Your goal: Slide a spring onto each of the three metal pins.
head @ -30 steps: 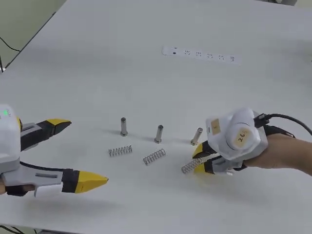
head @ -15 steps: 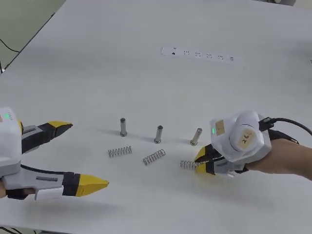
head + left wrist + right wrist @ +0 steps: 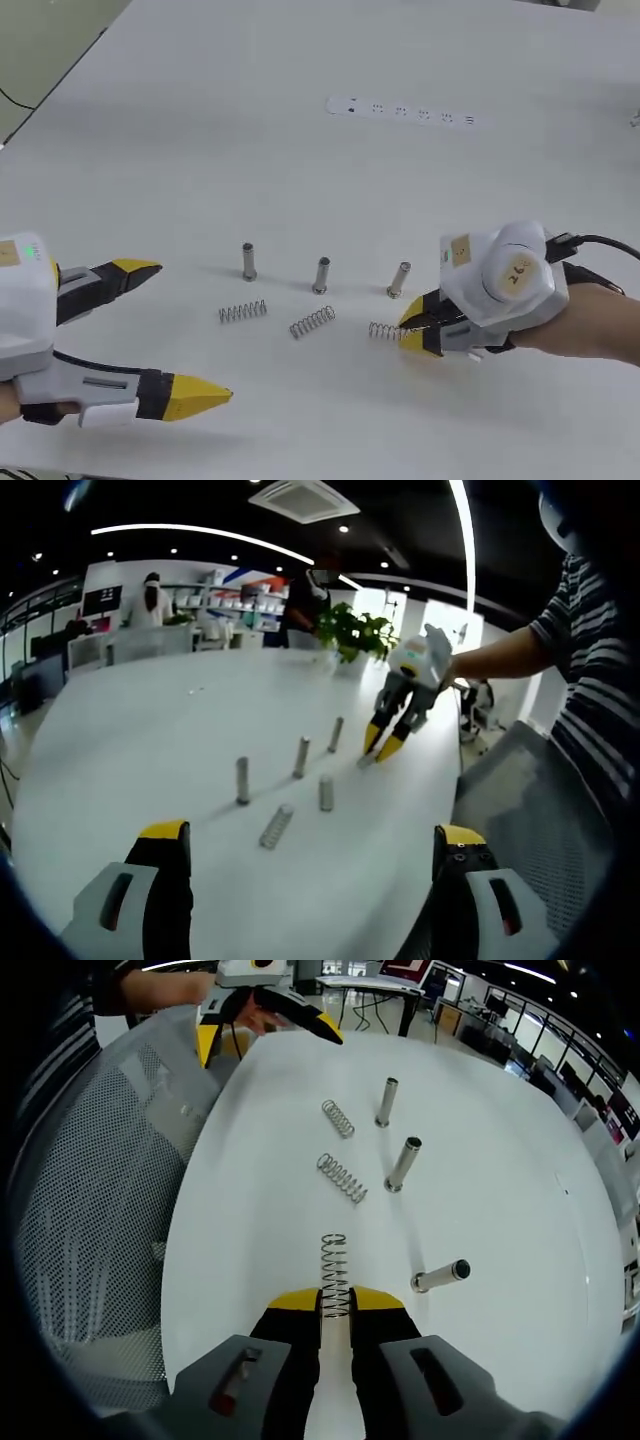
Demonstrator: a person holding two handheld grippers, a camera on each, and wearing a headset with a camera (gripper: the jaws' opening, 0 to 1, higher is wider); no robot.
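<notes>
Three short metal pins stand upright in a row on the white table: left pin, middle pin, right pin. Two springs lie loose in front of them, one at the left and one in the middle. My right gripper is shut on a third spring, which sticks out from its tips, level, just in front of the right pin. My left gripper is open at the near left, nothing between its jaws.
A white power strip lies far back on the table. The table's left edge runs diagonally at the upper left. A mesh chair stands beside the table in the right gripper view.
My right gripper has lifted the spring's end off the table and turned it level, shifting slightly right. My left gripper has drifted a little right and forward.
</notes>
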